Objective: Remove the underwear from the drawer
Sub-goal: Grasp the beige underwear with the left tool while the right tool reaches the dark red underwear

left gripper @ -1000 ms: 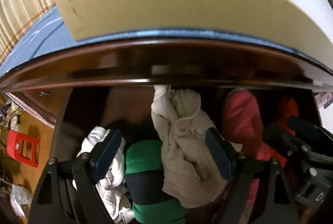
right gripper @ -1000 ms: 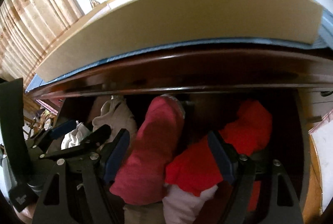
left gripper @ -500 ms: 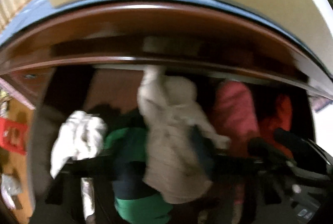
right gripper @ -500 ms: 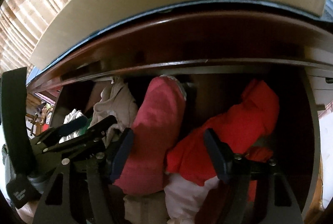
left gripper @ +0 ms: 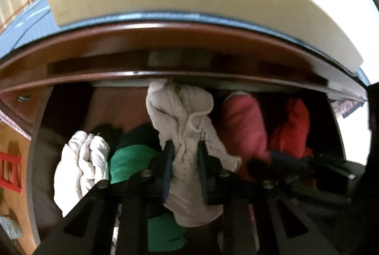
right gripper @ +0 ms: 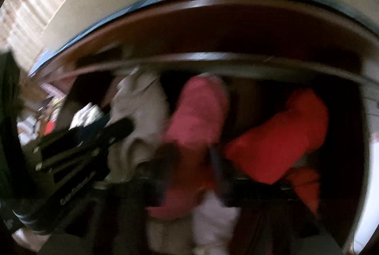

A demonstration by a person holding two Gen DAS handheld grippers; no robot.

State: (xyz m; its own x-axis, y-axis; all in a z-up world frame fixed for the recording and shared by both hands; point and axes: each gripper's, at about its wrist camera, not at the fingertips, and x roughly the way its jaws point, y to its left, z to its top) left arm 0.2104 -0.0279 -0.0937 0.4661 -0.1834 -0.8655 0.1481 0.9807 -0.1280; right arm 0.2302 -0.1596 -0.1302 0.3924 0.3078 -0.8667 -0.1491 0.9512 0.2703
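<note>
In the drawer [left gripper: 40,136], two grippers, each pinching one garment.

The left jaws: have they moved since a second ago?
Yes. The left gripper has closed inward onto the beige underwear, which still hangs below the drawer's front rail.

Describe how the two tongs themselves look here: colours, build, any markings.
The left tongs have black angular frames, silver screws at the joints and flat dark blue pads. The right tongs look equally black but are blurred. Seen from the right wrist, the left unit's black body carries white lettering, too smeared to read. No cables or sleeves show.
</note>
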